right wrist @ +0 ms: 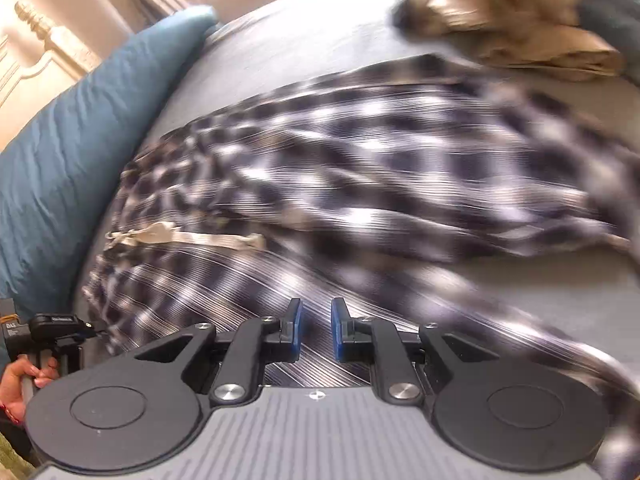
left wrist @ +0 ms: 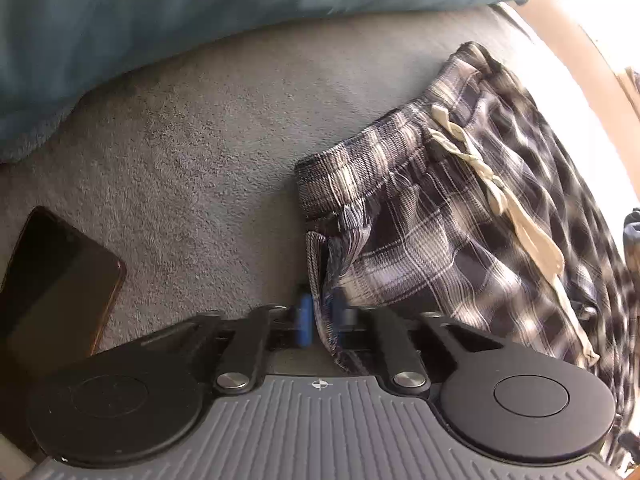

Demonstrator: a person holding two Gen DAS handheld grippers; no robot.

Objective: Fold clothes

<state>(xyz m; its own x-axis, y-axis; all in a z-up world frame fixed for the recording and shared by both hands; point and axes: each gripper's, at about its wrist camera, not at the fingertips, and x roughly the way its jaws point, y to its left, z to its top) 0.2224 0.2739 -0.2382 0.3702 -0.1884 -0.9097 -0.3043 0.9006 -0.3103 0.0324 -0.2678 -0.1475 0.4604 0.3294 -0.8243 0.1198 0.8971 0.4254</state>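
Plaid pyjama trousers (left wrist: 440, 220) lie on a grey bed cover (left wrist: 200, 140), with a cream drawstring (left wrist: 500, 196) across the waistband. My left gripper (left wrist: 322, 320) sits at the waistband's near corner, and a fold of that plaid cloth fills the narrow gap between its blue pads. In the right wrist view the trousers (right wrist: 360, 152) are spread out and motion-blurred, the drawstring (right wrist: 188, 237) at the left. My right gripper (right wrist: 316, 328) hovers over the cloth with a small gap between its pads and nothing in it.
A dark phone (left wrist: 52, 280) lies on the cover left of my left gripper. A teal pillow (left wrist: 200, 12) runs along the far side and shows again (right wrist: 80, 140). Folded beige clothes (right wrist: 520, 20) sit at the far right. A person's hand (right wrist: 24, 376) grips a handle at lower left.
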